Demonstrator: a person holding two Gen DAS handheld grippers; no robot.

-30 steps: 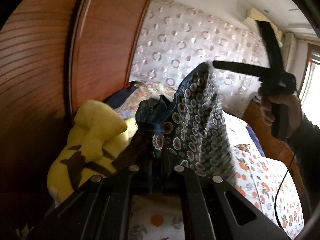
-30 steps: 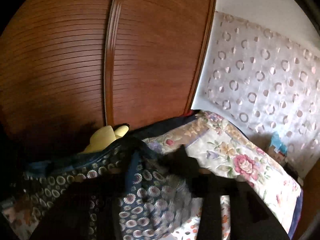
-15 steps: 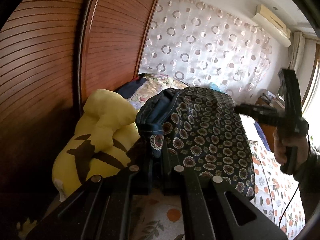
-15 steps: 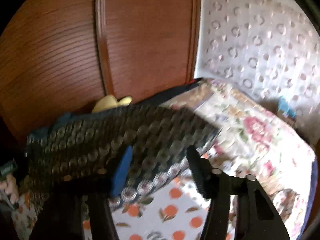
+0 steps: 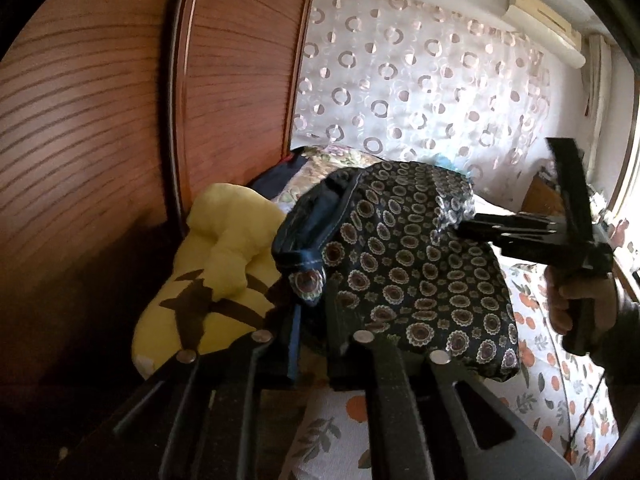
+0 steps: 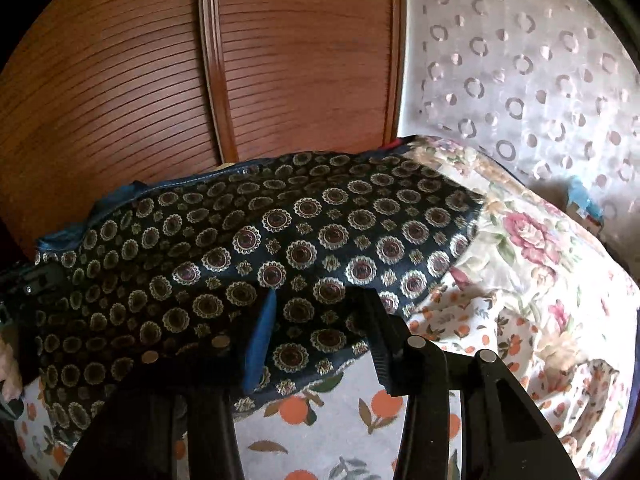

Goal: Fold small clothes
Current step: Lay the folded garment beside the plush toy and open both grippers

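Note:
A small dark garment (image 5: 404, 264) with a round floral print and a blue waistband hangs over the bed. My left gripper (image 5: 312, 312) is shut on the garment's waistband corner. My right gripper (image 6: 316, 332) is open, its fingers (image 6: 260, 332) spread just under the garment's (image 6: 280, 248) lower edge, holding nothing. In the left wrist view the right gripper (image 5: 464, 226) reaches toward the garment's far right edge, held by a gloved hand (image 5: 580, 304).
The bed has an orange-print sheet (image 6: 340, 432) and a floral quilt (image 6: 520, 240). A yellow plush toy (image 5: 212, 280) lies by the wooden slatted wardrobe (image 5: 100, 120). A curtain with ring patterns (image 5: 420, 92) hangs behind.
The right gripper let go of the garment and opened, then moved in toward it. The garment went from hanging in a peak to spreading flatter and lower.

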